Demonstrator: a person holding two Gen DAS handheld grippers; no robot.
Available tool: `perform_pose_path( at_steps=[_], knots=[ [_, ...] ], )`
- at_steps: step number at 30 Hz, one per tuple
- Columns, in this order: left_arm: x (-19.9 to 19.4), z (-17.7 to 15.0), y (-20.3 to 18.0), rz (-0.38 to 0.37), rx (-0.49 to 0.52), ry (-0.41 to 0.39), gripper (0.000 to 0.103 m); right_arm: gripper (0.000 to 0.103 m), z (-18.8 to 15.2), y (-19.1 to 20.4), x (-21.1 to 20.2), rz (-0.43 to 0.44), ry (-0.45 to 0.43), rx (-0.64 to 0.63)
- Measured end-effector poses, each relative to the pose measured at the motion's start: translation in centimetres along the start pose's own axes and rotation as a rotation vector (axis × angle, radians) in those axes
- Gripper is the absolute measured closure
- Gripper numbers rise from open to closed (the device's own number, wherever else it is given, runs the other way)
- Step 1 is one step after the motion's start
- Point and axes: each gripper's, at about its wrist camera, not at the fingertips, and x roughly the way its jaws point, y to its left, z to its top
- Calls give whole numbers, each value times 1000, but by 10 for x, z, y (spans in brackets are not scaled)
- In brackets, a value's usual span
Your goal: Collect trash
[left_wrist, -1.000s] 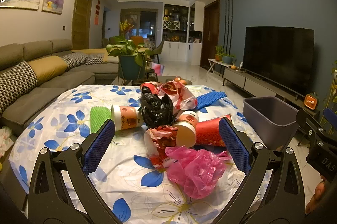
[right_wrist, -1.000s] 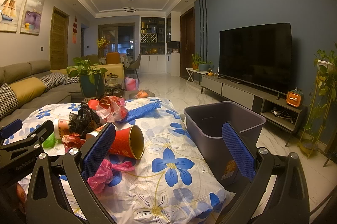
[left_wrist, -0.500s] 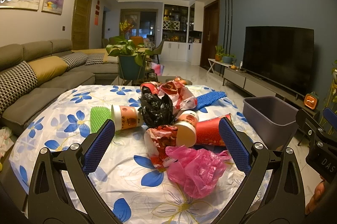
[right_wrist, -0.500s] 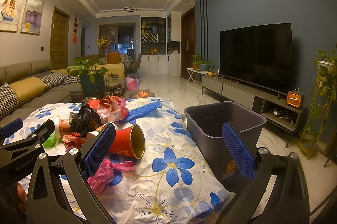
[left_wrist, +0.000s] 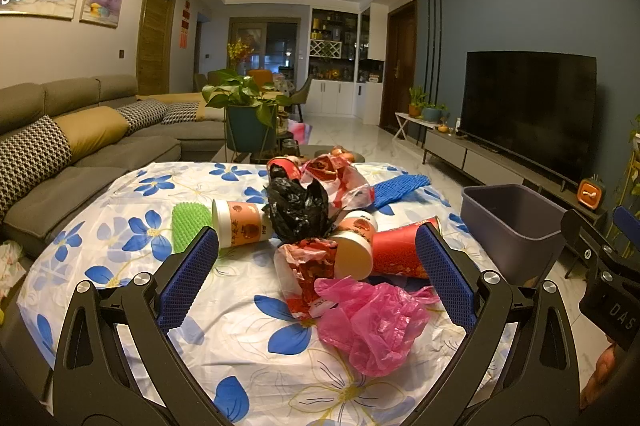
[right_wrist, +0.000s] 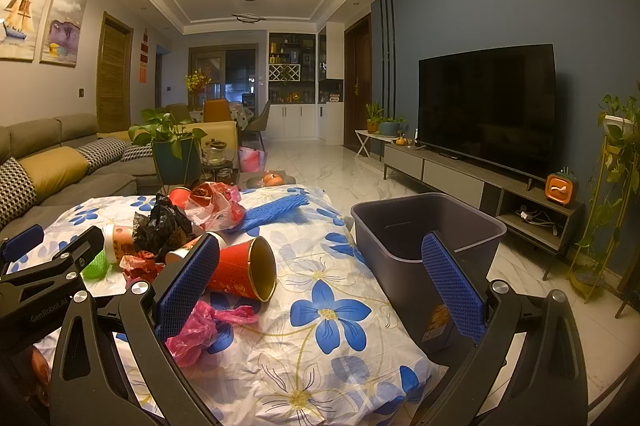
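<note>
A pile of trash lies on the flowered tablecloth (left_wrist: pixel 120 226): a pink plastic bag (left_wrist: pixel 372 322) nearest me, a red paper cup (left_wrist: pixel 400 250) on its side, a black bag (left_wrist: pixel 298 205), paper cups (left_wrist: pixel 236 226), a red-and-white bag (left_wrist: pixel 340 177), green netting (left_wrist: pixel 188 226) and blue foam netting (left_wrist: pixel 400 185). My left gripper (left_wrist: pixel 316 266) hangs open above the pink bag, holding nothing. The right gripper (right_wrist: pixel 320 274) is open too, between the red cup (right_wrist: pixel 248 268) and the grey bin (right_wrist: pixel 424 238), which stands off the table's right edge.
A grey sofa (left_wrist: pixel 80 153) runs along the left. Behind the table stands a potted plant (left_wrist: pixel 248 121). A TV (right_wrist: pixel 486 109) on a low cabinet lines the right wall, with marble floor (right_wrist: pixel 328 165) between. A plant stand (right_wrist: pixel 612 185) is at far right.
</note>
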Motion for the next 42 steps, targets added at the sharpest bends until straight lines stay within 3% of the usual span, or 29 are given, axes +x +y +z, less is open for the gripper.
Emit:
perform_pose_path(
  at_steps=[29,36,42],
  knots=[
    [2,-5,3,0,-9,3,6,5,-9,1,3,-1,-12,3],
    [7,-15,18,43,-22,2,6,5,-20,5,12,43,-8,3],
    [14,-30,48,94,-68,16,6,5,-48,26,33,141,39,-25]
  ],
)
